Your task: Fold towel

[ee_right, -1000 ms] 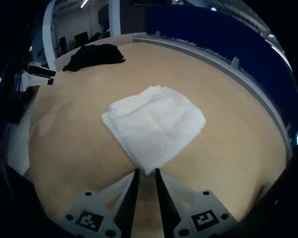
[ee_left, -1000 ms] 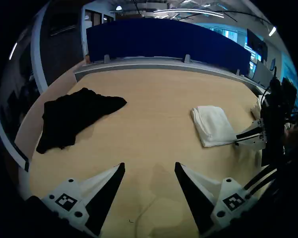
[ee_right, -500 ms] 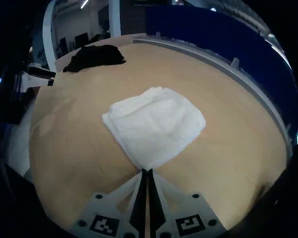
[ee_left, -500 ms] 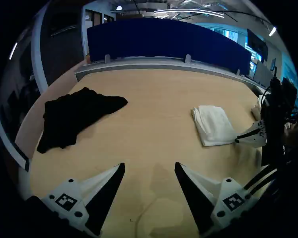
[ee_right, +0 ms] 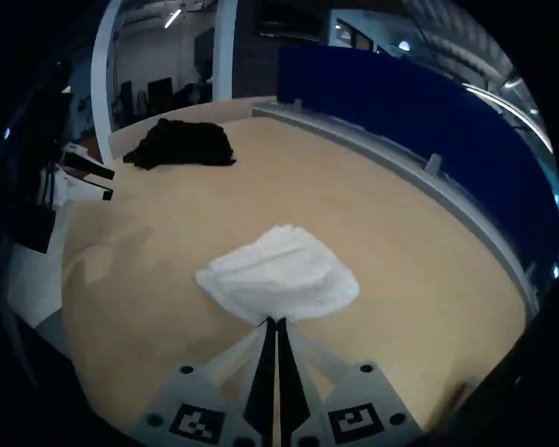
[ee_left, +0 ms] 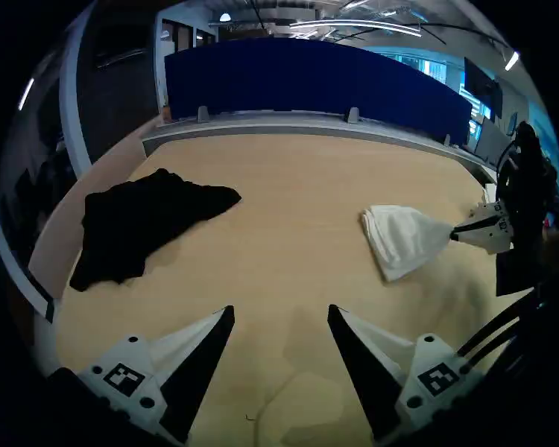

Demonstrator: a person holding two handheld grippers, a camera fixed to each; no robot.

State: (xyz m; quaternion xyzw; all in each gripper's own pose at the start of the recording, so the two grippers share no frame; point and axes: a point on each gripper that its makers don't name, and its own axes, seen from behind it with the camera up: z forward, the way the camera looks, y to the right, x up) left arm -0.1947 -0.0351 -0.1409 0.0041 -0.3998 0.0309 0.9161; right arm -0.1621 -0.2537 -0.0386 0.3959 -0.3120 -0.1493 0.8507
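A black cloth (ee_left: 141,220) lies at 9 o'clock on the wooden table (ee_left: 294,179). The left gripper (ee_left: 279,309) hovers spread at 6 o'clock. At 3 o'clock, the right gripper (ee_right: 273,322) pinches 1 raised corner of the folded white towel (ee_left: 400,237).

The left gripper (ee_left: 280,309) is showing two black wedge-shaped fingers (ee_left: 201,354) on white mounts (ee_left: 149,357), each mount wearing a square black-and-white marker (ee_left: 124,378) and small dark screws, with black cables (ee_left: 503,331) trailing at four o'clock. The right gripper (ee_right: 273,322) is wearing the same black fingers, white screw-dotted mounts and square markers. In the left gripper view its white nose is sitting at three o'clock.
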